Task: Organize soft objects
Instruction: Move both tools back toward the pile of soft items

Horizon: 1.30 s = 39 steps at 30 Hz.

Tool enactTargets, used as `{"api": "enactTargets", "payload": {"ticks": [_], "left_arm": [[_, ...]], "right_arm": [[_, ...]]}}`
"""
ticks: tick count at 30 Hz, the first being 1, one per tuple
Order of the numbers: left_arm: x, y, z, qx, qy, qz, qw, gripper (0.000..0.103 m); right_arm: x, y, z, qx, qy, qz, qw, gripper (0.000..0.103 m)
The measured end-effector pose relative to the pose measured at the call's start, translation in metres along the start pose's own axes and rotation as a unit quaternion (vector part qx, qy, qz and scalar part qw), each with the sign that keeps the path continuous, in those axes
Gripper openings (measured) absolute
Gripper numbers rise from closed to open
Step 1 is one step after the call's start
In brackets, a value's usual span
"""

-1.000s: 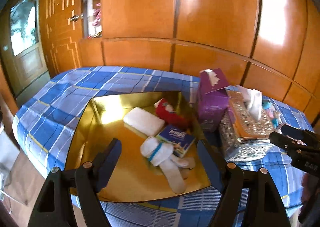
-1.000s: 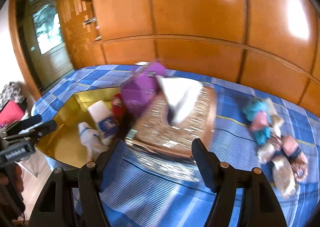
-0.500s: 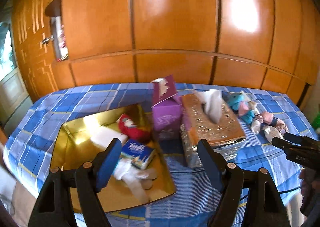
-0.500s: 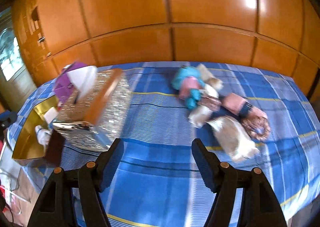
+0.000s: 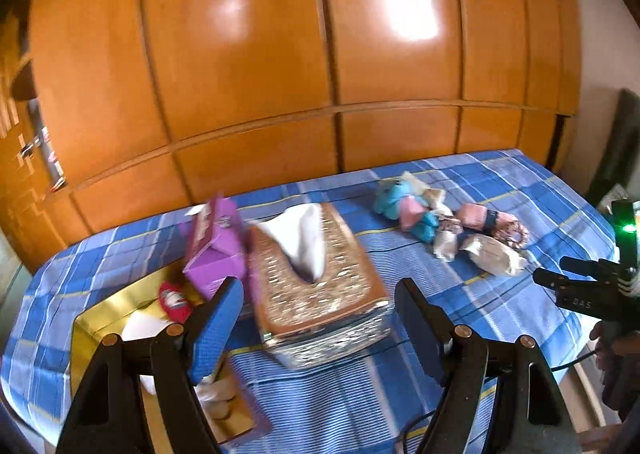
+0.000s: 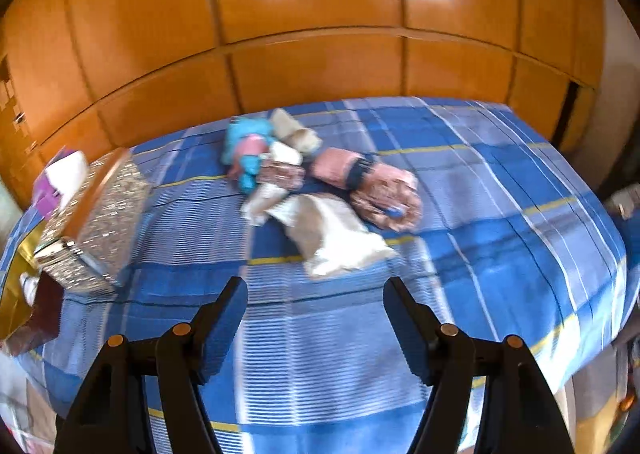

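Observation:
A pile of soft things [image 6: 312, 182] lies on the blue checked cloth: a turquoise and pink piece [image 6: 246, 152], a pink patterned glove [image 6: 380, 186] and a cream sock [image 6: 336, 234]. The same pile [image 5: 448, 226] shows at the right in the left wrist view. My right gripper [image 6: 316, 312] hovers open just short of the cream sock, nothing between its fingers. My left gripper [image 5: 320, 318] is open and empty above the near end of the silver tissue box [image 5: 316, 286]. A gold tray [image 5: 100, 318] at the left holds a red item [image 5: 174, 300] and white socks.
A purple tissue box [image 5: 216, 250] stands beside the silver one, next to the tray. Glossy wooden wardrobe doors [image 5: 280, 74] run along the far side of the bed. The right gripper's body [image 5: 592, 290] juts in at the right edge of the left wrist view.
Both grippers swept to the right: the left view went from the gold tray to the silver tissue box, the right view from the tissue box to the sock pile. Both stayed open.

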<state>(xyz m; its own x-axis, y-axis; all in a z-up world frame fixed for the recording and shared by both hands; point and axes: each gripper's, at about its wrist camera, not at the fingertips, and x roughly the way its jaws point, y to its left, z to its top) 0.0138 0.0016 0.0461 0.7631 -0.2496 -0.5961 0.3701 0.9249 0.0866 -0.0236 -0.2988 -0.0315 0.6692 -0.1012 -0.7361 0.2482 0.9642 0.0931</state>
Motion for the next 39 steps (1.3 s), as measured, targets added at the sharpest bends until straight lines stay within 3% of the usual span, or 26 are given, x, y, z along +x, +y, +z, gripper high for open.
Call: {"api": "enactTargets", "payload": {"ticks": [13, 15, 18, 27, 33, 39], "left_arm": [[0.024, -0.075, 0.016, 0.068, 0.016, -0.065, 0.9954, 0.079], [0.033, -0.088, 0.017, 0.074, 0.029, -0.083, 0.9934, 0.079], [0.047, -0.105, 0.017, 0.065, 0.058, -0.121, 0.9889, 0.079], [0.097, -0.146, 0.021, 0.038, 0.128, -0.166, 0.9770, 0.078], [0.151, -0.174, 0.023, -0.009, 0.201, -0.198, 0.9593, 0.074], [0.195, -0.197, 0.025, -0.059, 0.245, -0.202, 0.9463, 0.076]], "right_arm": [[0.011, -0.054, -0.008, 0.098, 0.023, -0.074, 0.992, 0.071], [0.014, -0.059, -0.009, 0.108, 0.030, -0.070, 0.991, 0.071], [0.015, -0.062, -0.011, 0.110, 0.033, -0.073, 0.991, 0.071], [0.017, -0.069, -0.013, 0.119, 0.037, -0.077, 0.989, 0.071], [0.017, -0.084, -0.014, 0.138, 0.038, -0.088, 0.986, 0.071], [0.022, -0.090, -0.018, 0.145, 0.045, -0.084, 0.985, 0.071]]}}
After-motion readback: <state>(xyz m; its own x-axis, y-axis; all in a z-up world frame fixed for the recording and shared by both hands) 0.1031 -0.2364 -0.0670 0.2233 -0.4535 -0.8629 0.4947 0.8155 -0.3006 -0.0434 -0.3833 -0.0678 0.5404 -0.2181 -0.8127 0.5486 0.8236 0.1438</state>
